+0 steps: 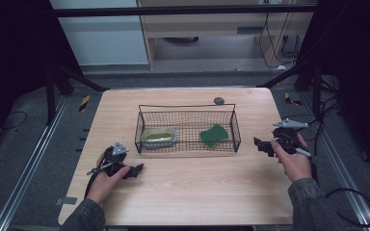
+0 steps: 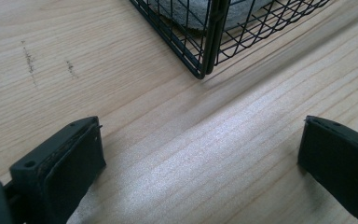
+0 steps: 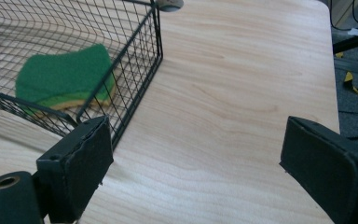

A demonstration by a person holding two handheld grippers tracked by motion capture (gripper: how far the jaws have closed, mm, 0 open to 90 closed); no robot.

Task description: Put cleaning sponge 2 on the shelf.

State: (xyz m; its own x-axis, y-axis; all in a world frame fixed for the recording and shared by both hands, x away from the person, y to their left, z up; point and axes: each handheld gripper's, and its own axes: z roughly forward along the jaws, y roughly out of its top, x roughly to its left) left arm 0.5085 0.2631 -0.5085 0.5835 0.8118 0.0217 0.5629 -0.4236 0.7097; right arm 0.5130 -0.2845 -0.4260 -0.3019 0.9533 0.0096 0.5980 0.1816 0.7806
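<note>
While both hands are resting low on the wooden worktop [image 1: 188, 187], the left gripper [image 1: 136, 170] is sitting wide open and holding nothing, just off the near left corner of the wire basket [image 1: 187, 108]. The right gripper [image 1: 260, 144] is likewise gaping wide and empty, lying just beside the basket's right end. Inside the basket, a green sponge [image 1: 214, 135] is lying at the right and a grey dish [image 1: 159, 136] at the left.
</note>
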